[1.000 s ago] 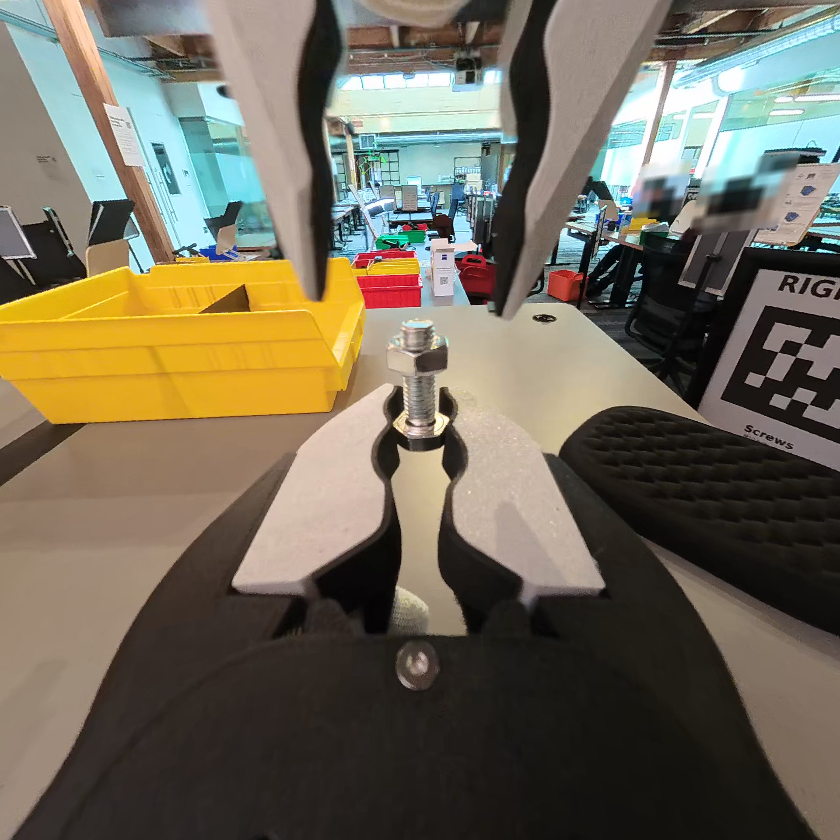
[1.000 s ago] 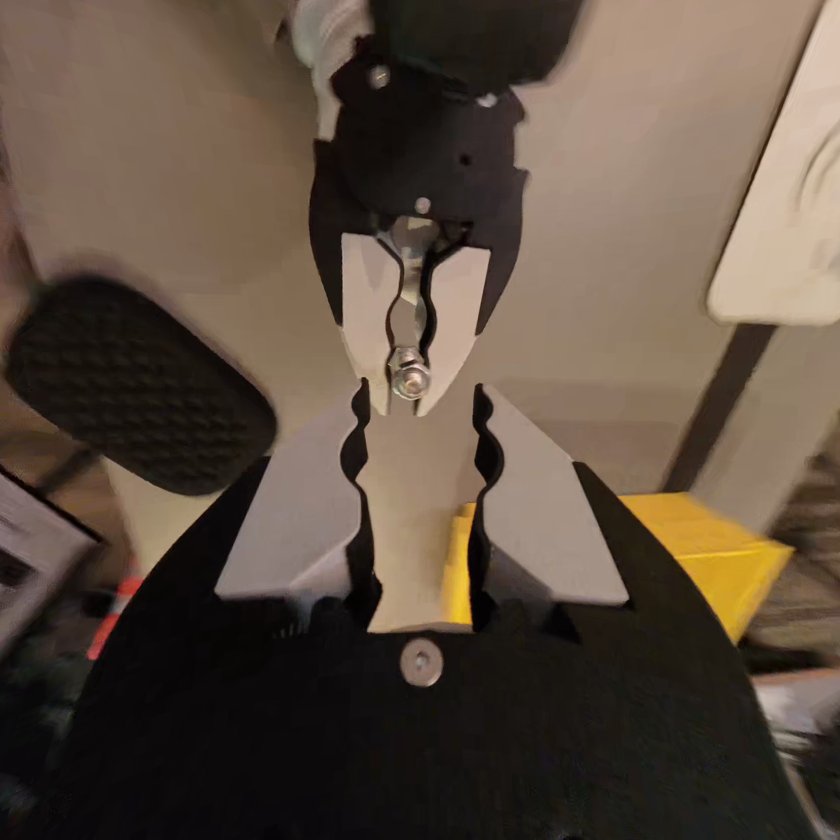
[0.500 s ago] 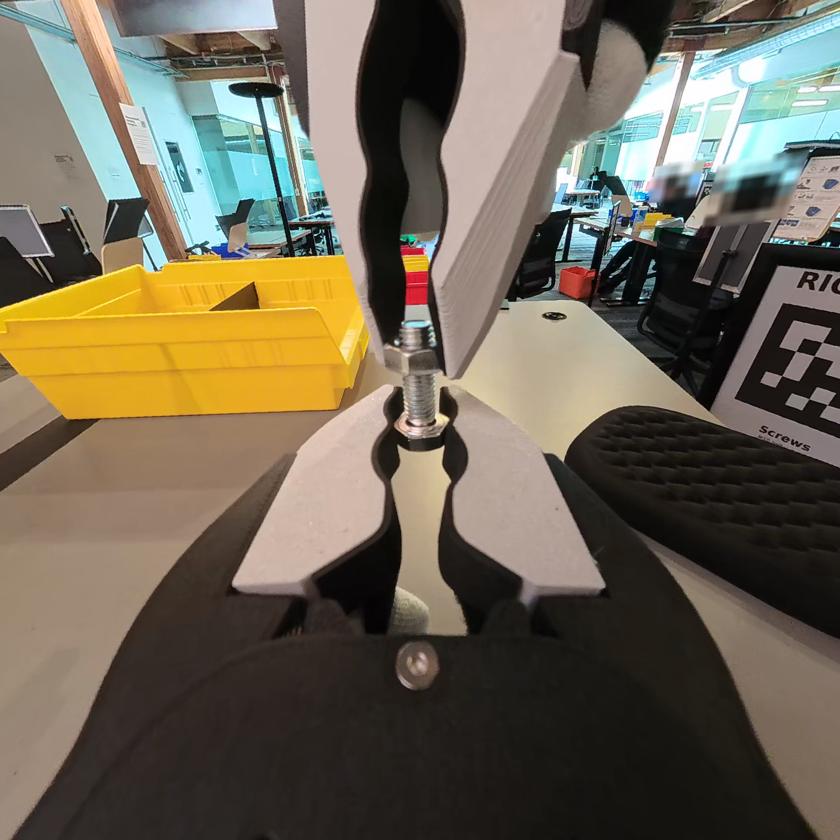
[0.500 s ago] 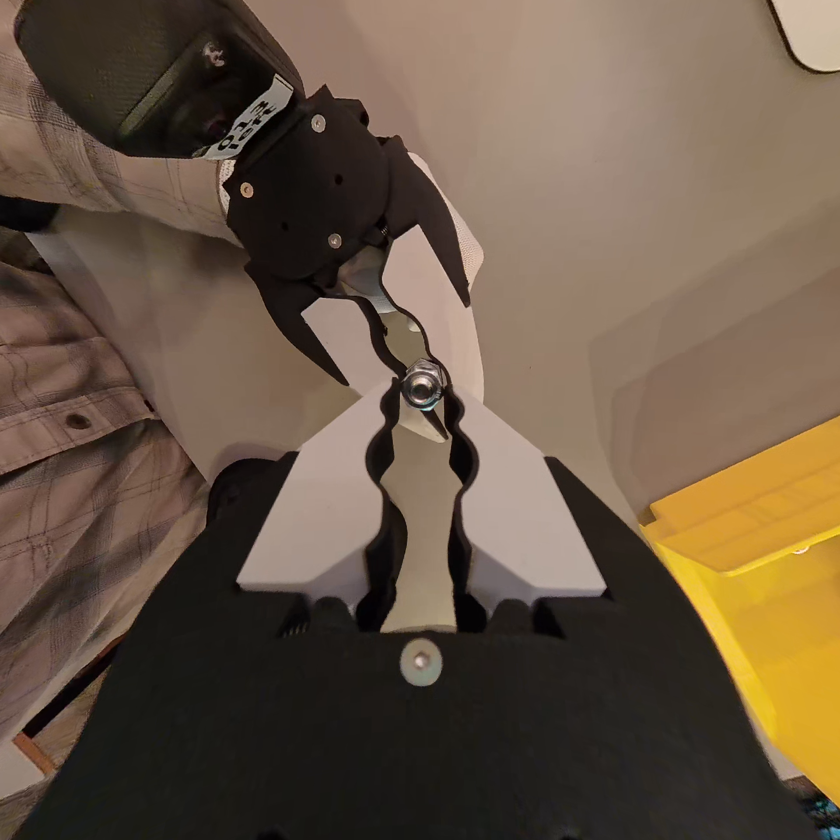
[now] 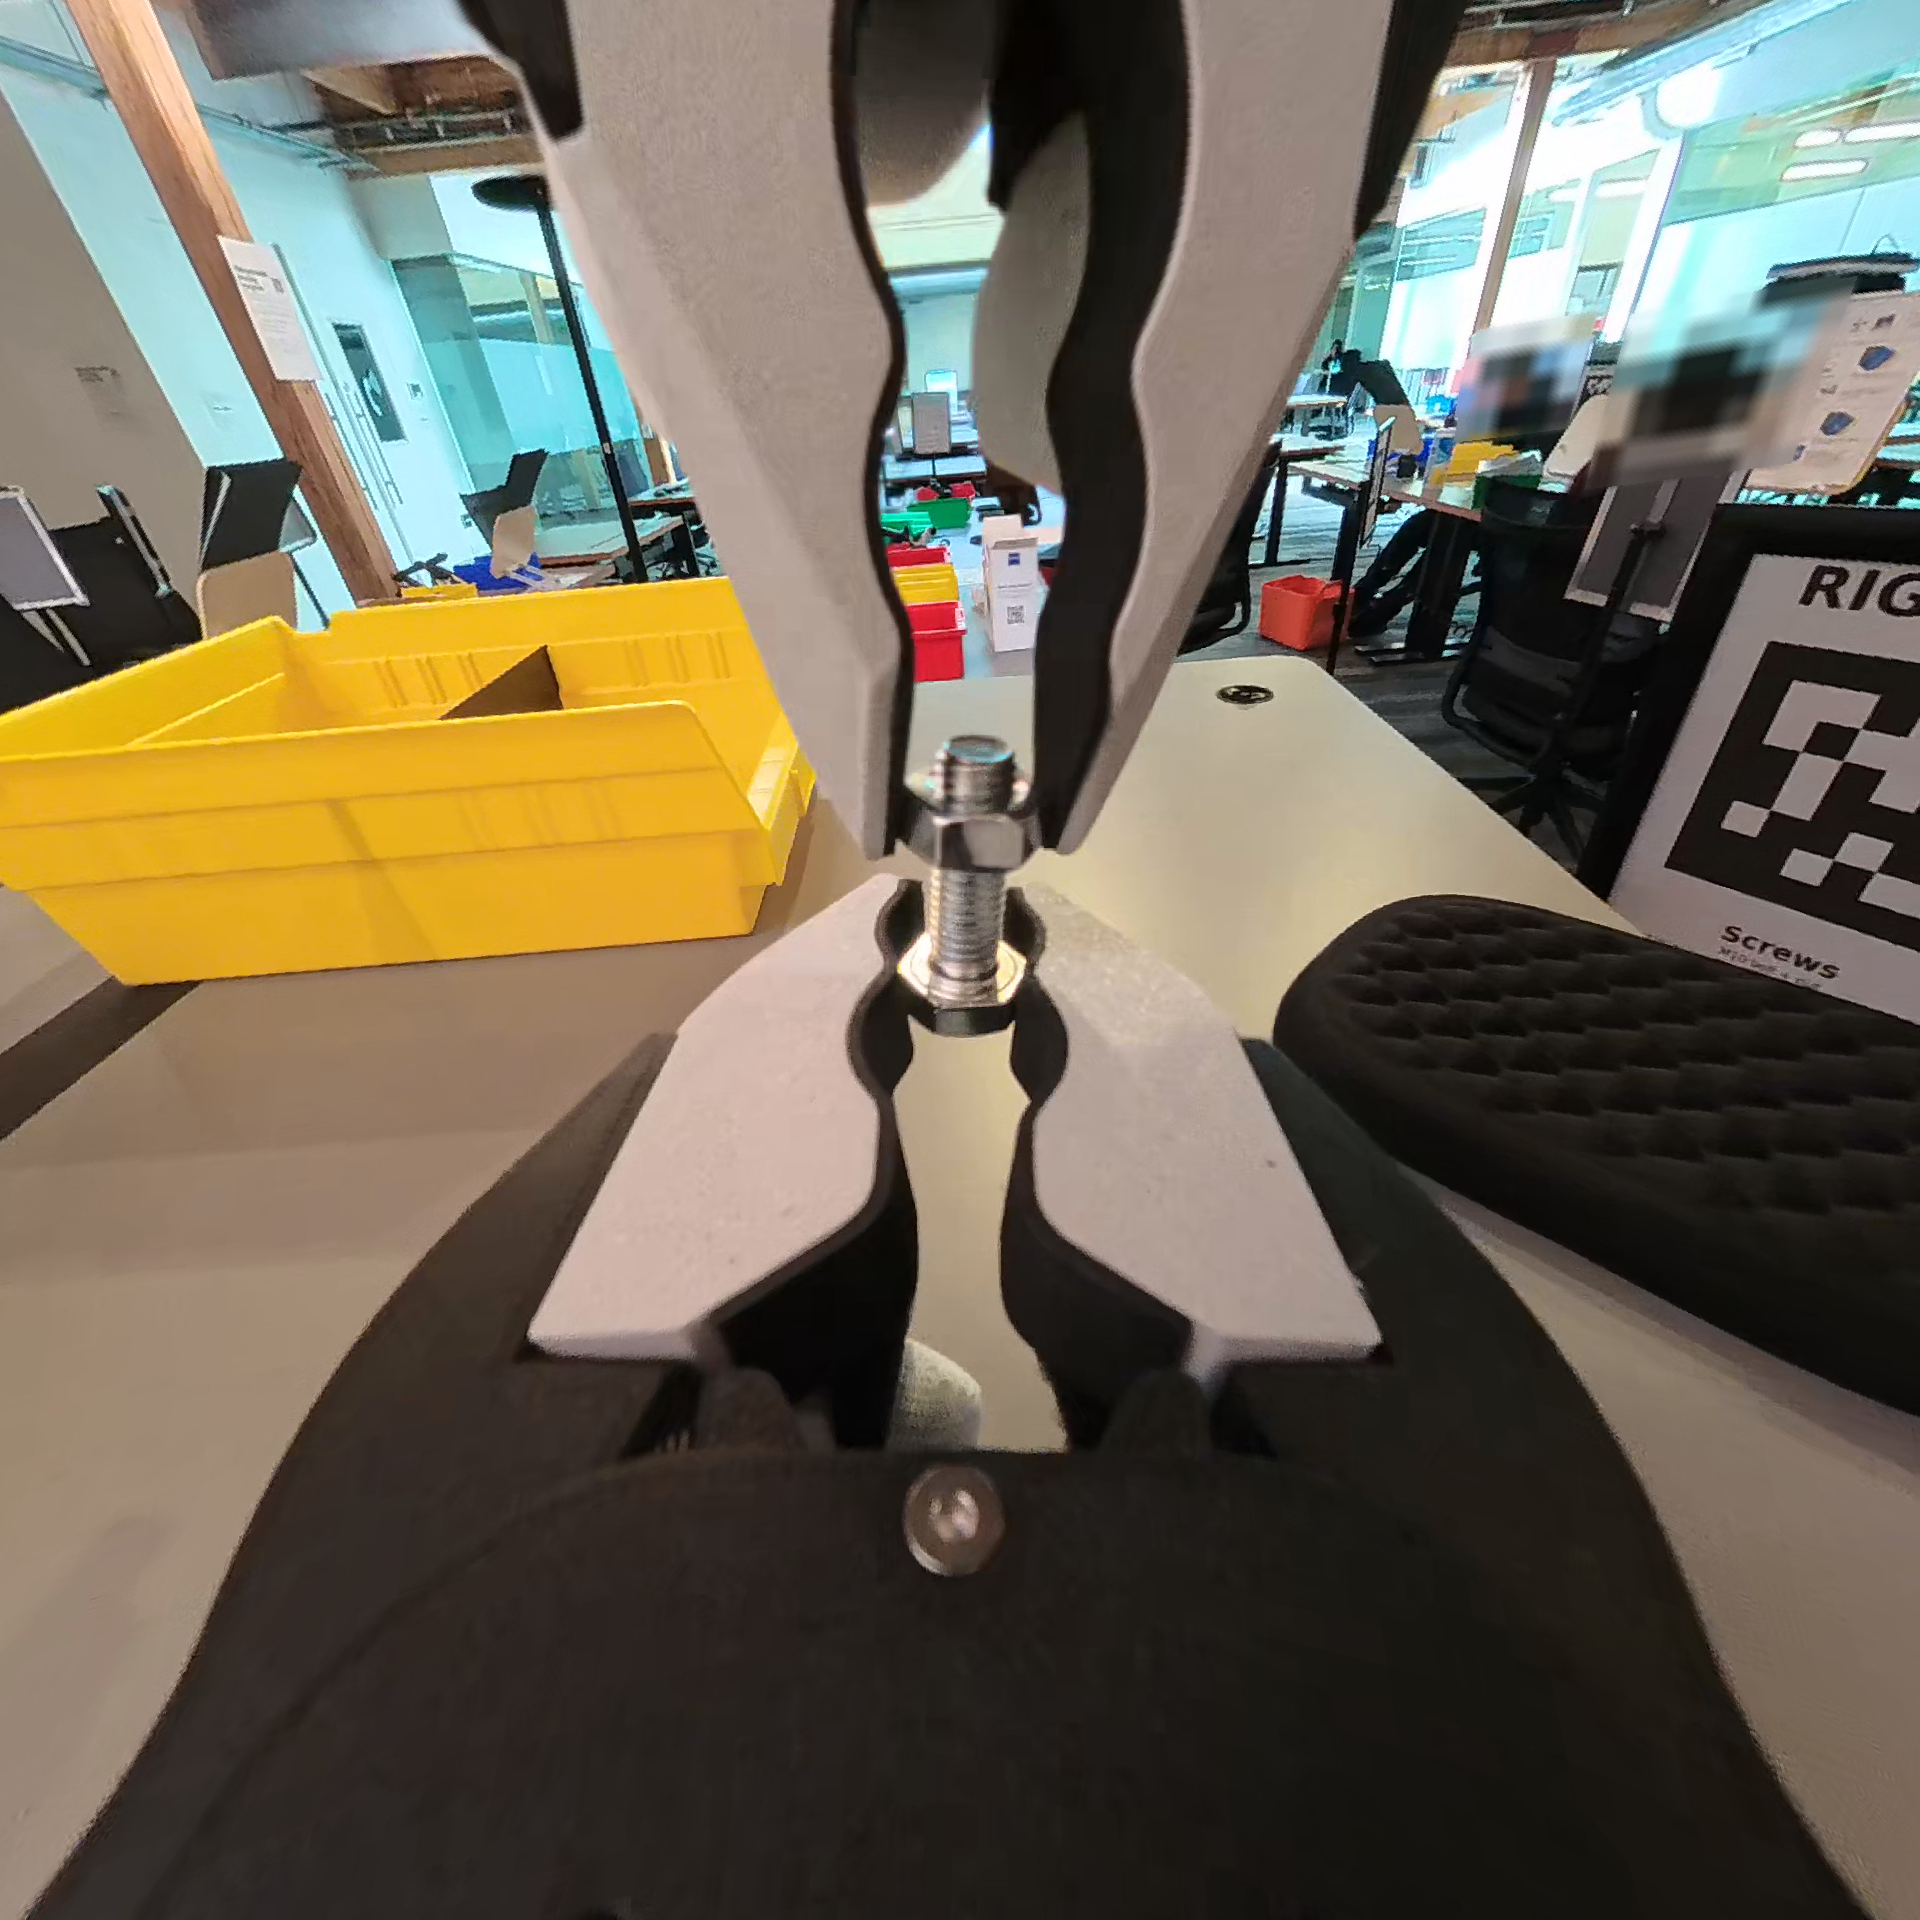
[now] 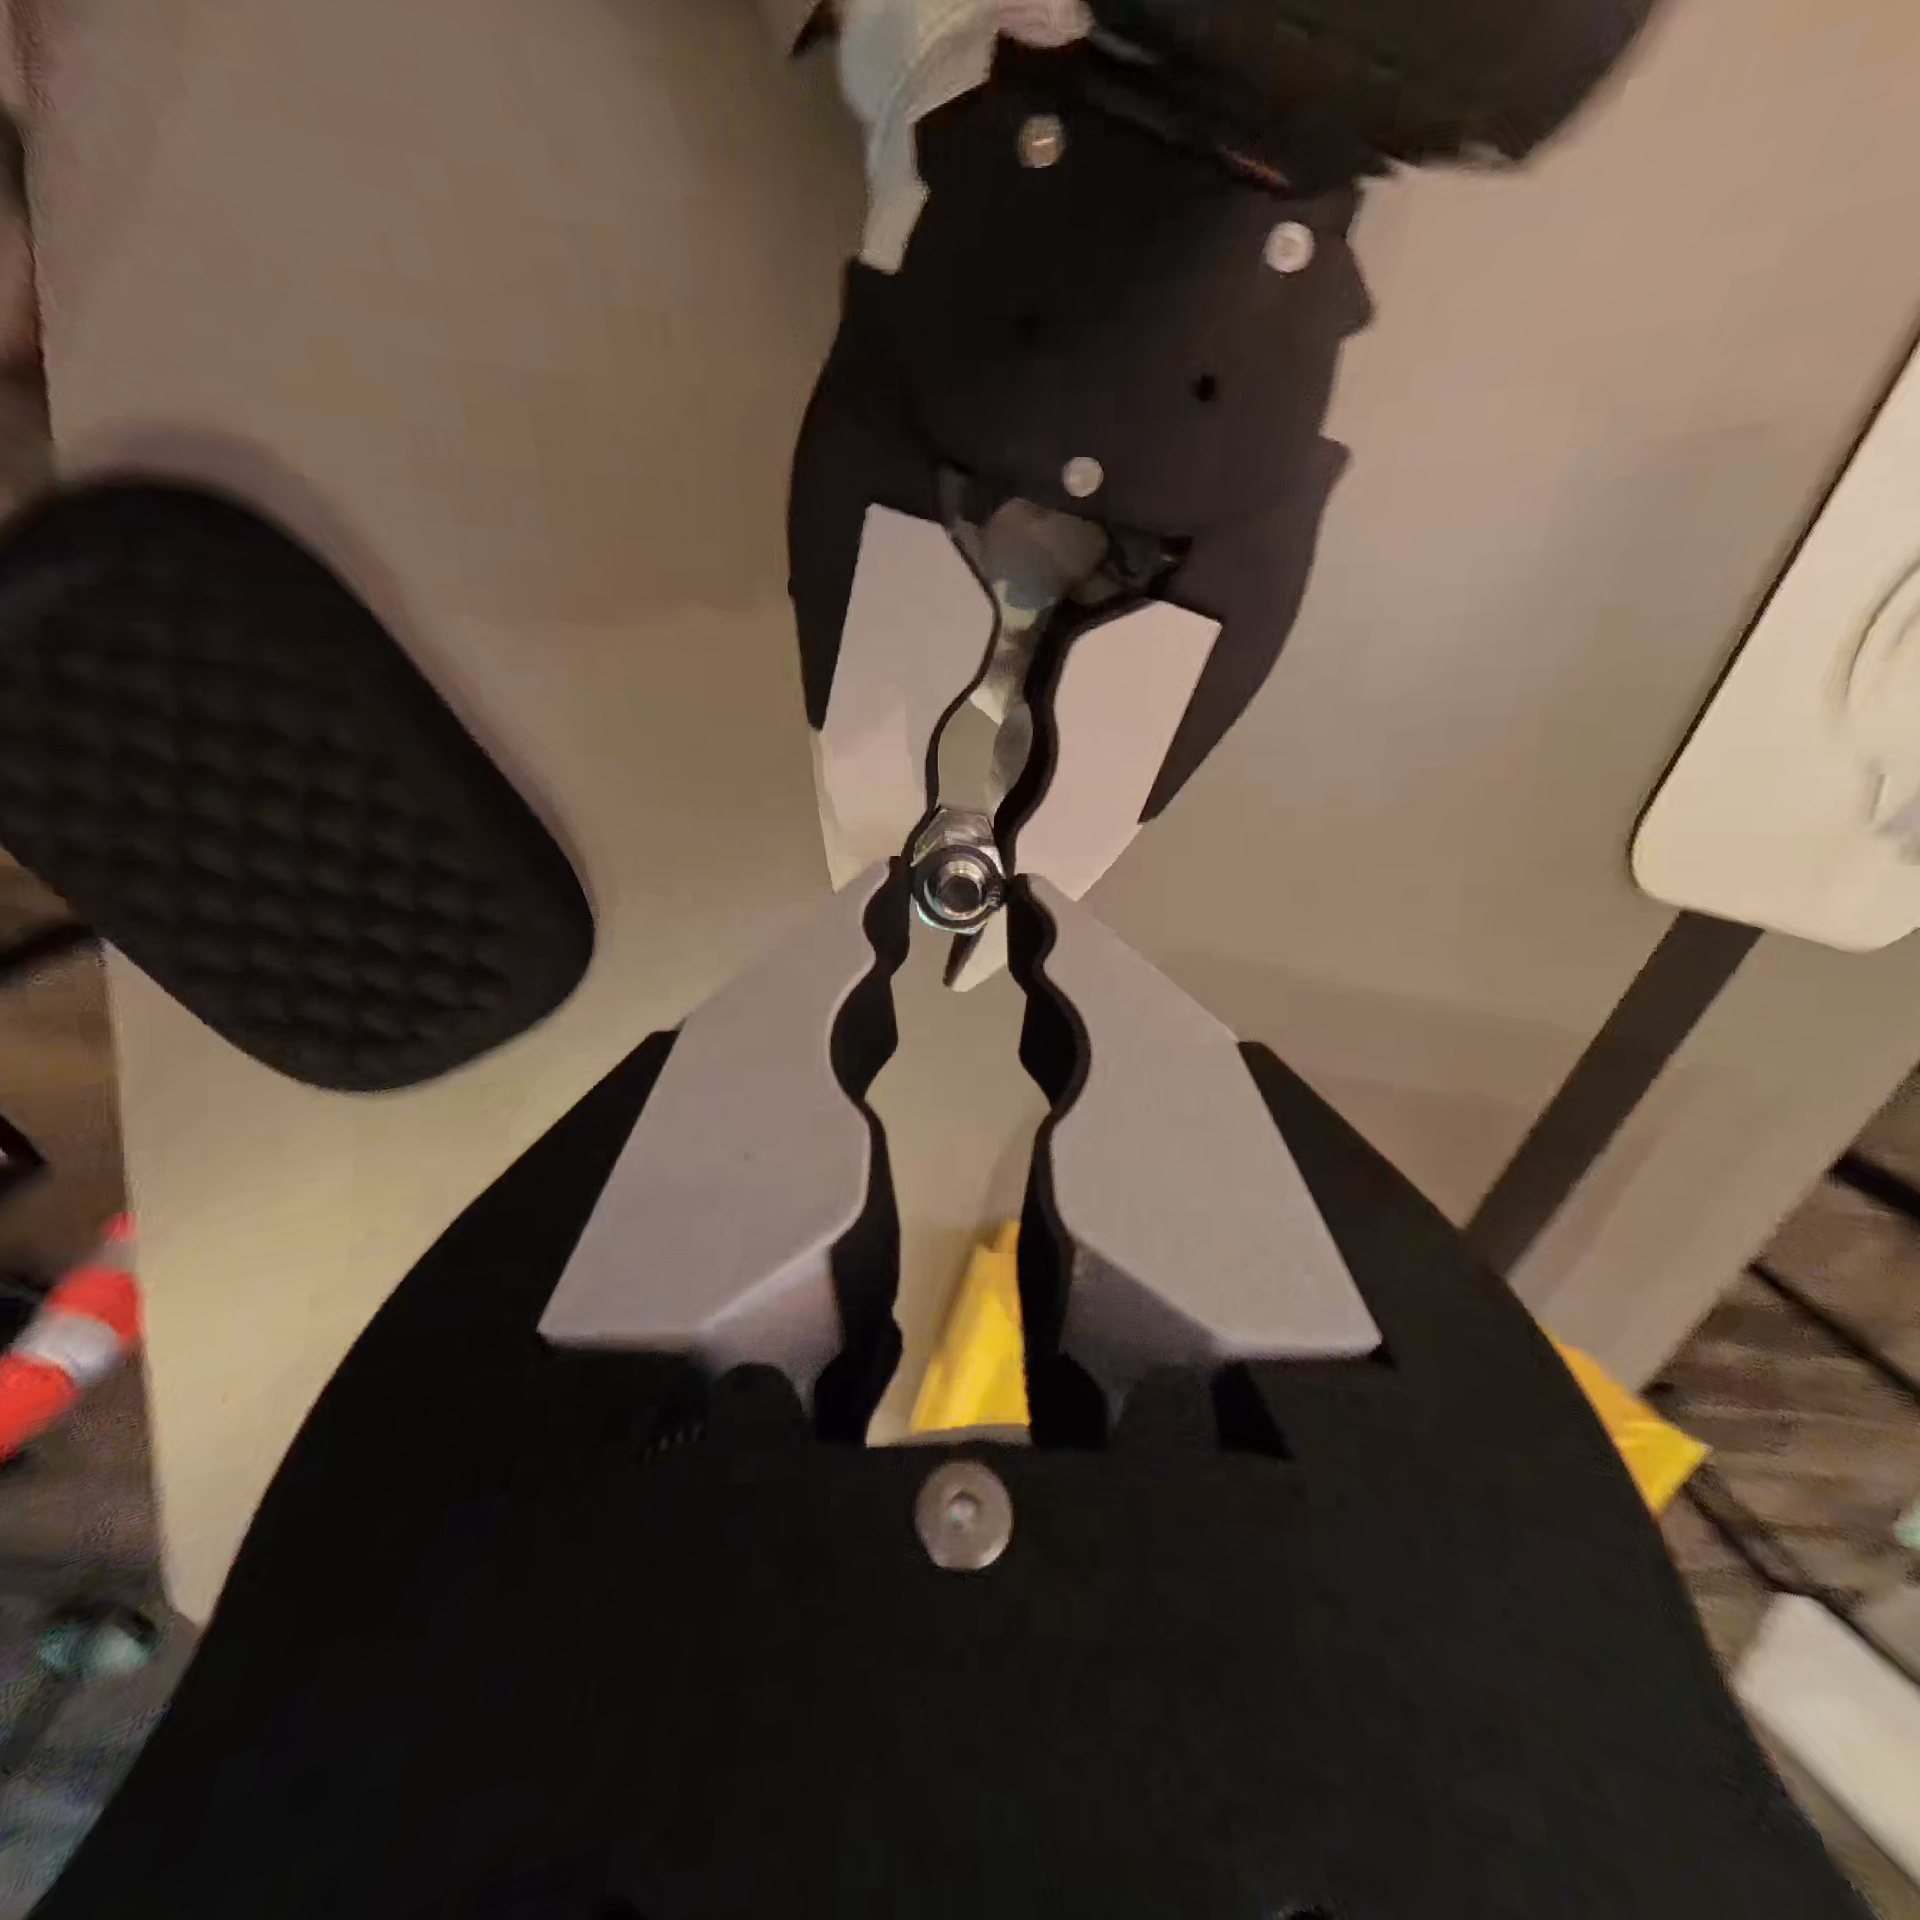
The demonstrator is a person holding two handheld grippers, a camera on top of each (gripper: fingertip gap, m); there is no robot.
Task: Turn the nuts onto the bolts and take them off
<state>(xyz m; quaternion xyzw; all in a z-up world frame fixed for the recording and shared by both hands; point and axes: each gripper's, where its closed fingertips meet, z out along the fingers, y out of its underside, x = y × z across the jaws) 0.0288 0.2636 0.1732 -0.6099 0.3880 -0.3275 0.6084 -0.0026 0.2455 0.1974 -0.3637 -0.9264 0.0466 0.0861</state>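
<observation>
Holding the bolt [image 5: 961, 925] upright by its hex head, your left gripper [image 5: 961, 982] has its jaws nearly closed, the head seated in the notch near the fingertips so it cannot spin while the other tool works. That leaves the threaded shank standing free above the grey table [image 5: 312, 1091], with the nut [image 5: 971, 831] sitting near the top of the threads, only a little thread showing above it. Your right gripper [image 5: 966, 842] comes straight down from above, and its jaws are drawn in against opposite sides of the nut, narrow but not fully closed because the nut fills the gap. From the right wrist view you look down the bolt's axis, which suits twisting the nut about that line; that view is somewhat blurred, so which way it is turning cannot be told. With so few threads engaged, the nut looks either freshly started or almost off. Off to the side, the yellow bin [image 5: 395, 821] and the black padded rest [image 5: 1621, 1091] stay well apart from the work.
</observation>
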